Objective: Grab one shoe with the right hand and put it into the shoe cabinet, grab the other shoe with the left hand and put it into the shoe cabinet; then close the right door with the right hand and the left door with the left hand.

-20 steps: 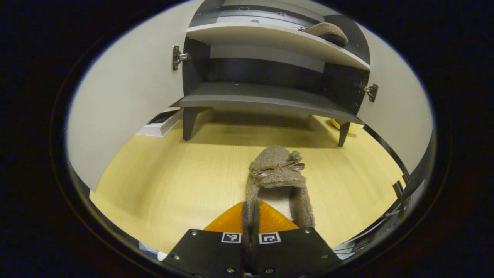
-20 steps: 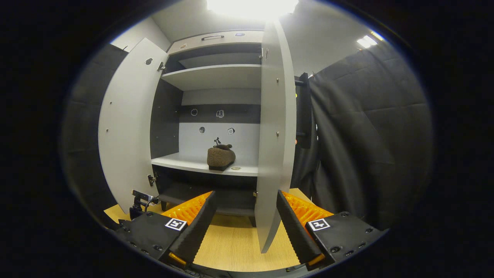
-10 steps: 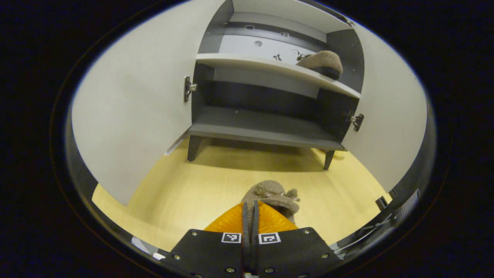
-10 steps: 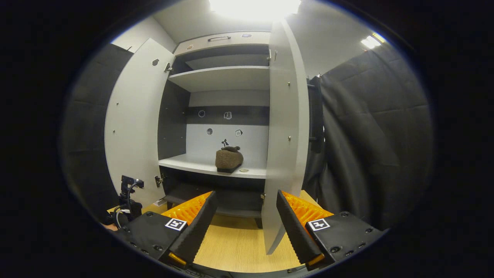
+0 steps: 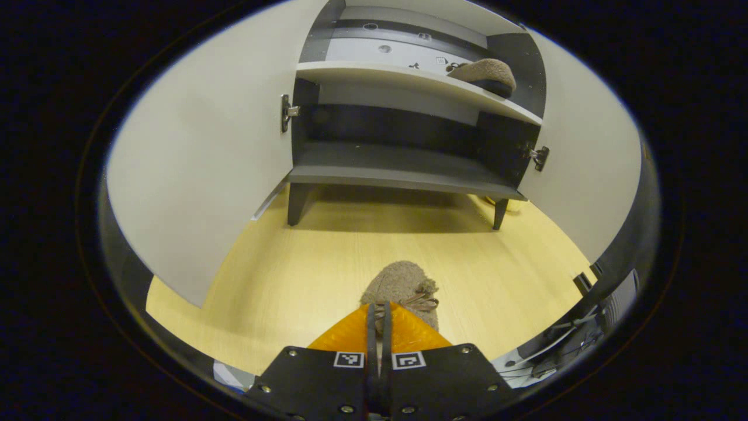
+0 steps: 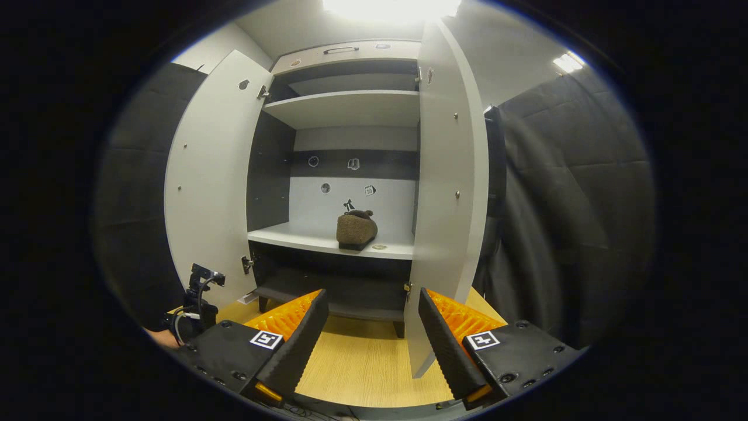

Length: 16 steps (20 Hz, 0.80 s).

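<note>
The shoe cabinet stands open on the wooden floor, its left door and right door both swung wide. That puts the task roughly at its midpoint, I would say: one shoe is stowed, one is on its way, and neither door has been closed.

The first shoe sits on the middle shelf, toward that shelf's right end and close to the back panel; the left gripper view shows it in the same spot.

The second shoe hangs from the left gripper, which is clenched on its rear rim, the toe pointing out toward the cabinet above the floor boards in front of the bottom shelf. It needs carrying up onto a shelf, probably beside its mate.

The right gripper is spread wide and empty, facing the front edge of the right door, well placed, I think, to push it closed afterwards.
</note>
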Tool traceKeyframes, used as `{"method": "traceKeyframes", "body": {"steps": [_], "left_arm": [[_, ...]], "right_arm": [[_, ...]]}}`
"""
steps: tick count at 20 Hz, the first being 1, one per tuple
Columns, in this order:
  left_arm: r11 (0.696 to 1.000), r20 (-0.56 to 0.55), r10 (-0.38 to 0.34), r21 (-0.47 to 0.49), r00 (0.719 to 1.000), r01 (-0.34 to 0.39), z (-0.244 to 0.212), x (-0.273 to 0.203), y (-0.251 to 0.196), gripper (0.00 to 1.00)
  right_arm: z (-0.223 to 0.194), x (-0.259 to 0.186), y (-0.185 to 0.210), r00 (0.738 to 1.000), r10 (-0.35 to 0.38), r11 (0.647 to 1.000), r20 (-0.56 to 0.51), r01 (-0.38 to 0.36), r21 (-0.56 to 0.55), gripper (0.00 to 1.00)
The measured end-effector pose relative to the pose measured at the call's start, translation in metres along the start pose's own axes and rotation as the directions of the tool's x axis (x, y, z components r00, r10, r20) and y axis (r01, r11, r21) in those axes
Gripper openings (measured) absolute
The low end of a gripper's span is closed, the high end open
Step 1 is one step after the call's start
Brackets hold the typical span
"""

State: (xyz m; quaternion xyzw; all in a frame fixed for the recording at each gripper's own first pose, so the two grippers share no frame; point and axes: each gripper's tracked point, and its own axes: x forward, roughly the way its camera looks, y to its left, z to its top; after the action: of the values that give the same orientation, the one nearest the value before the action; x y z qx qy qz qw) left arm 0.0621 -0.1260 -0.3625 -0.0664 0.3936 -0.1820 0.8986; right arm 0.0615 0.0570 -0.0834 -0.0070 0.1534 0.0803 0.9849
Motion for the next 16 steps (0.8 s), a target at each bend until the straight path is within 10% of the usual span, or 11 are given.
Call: {"method": "traceKeyframes", "body": {"steps": [2,6,13,16], "left_arm": [[1.0,-0.025,-0.025,0.012,0.999,0.025,-0.01,-0.008,0.002,0.31],[0.997,-0.096,-0.023,0.065,0.995,0.029,-0.039,-0.005,0.008,0.4],[1.0,-0.206,-0.019,0.011,0.978,0.022,-0.068,0.016,0.01,0.34],[1.0,-0.167,0.0,-0.005,0.986,-0.001,-0.062,0.018,0.013,0.05]], "right_arm": [[-0.002,0.002,0.002,1.0,0.001,1.0,-0.009,-0.001,0.004,0.98],[-0.004,0.005,0.006,1.0,0.004,1.0,-0.018,-0.004,-0.001,0.98],[-0.009,0.006,0.009,0.999,0.014,1.0,-0.038,-0.015,-0.016,0.98],[-0.01,0.004,0.005,0.999,0.009,1.0,-0.038,-0.01,-0.015,0.98]]}}
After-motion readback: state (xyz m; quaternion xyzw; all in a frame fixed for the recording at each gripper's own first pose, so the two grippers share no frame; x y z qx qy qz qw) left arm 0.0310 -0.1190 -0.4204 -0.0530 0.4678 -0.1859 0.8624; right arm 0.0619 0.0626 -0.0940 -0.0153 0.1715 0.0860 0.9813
